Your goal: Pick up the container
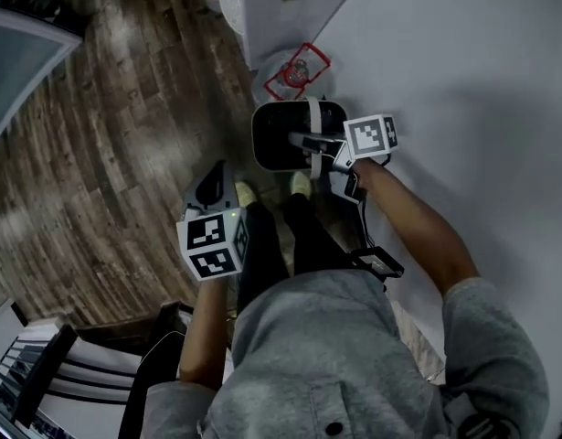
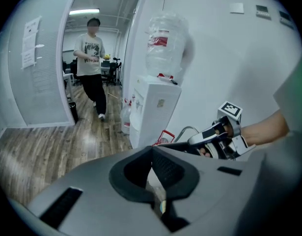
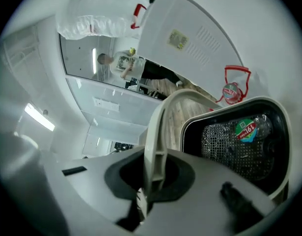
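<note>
Got the left gripper (image 1: 212, 185) out over the wood floor (image 1: 107, 154), jaws together, nothing in them. Then the right gripper (image 1: 319, 144), clamped tight on the pale handle (image 3: 158, 127) of the dark container (image 1: 273, 135), hanging mid-air beside the white wall (image 1: 463, 80).

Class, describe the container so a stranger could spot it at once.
Find the white water dispenser by the wall. Near it is the container, its handle in the jaws of the right gripper. Unlike the red wire frame nearby, it is dark inside with a pale rim.
</note>
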